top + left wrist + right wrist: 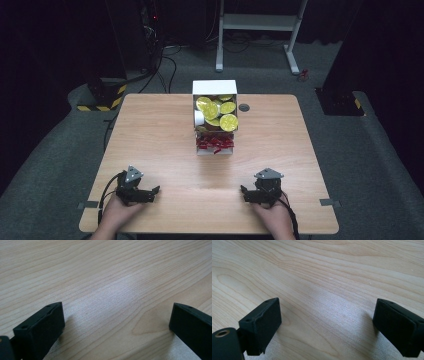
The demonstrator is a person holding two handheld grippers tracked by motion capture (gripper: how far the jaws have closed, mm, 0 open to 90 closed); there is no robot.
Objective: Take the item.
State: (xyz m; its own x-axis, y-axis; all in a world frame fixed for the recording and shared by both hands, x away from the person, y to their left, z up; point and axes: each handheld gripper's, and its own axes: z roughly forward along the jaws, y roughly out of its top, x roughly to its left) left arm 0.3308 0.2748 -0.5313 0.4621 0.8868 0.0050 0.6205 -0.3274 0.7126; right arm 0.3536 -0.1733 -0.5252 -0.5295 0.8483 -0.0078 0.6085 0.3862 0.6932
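Observation:
A white box (215, 88) stands at the far middle of the wooden table (150, 145), holding several round yellow-lidded cups (222, 114) and, in its near compartment, small red packets (215, 144). My left gripper (152, 192) rests near the front left edge, held by a hand, open. In the left gripper view its jaws stand wide apart over bare wood, left gripper (116, 320). My right gripper (244, 192) rests near the front right edge, also open, with nothing between its jaws, right gripper (327, 317). Both grippers lie well short of the box.
A small dark round grommet (244, 107) sits in the table beside the box. Beyond the table are a white frame stand (257, 30), cables on grey carpet and black-yellow striped blocks (102, 97). Tape tabs (330, 202) mark the front corners.

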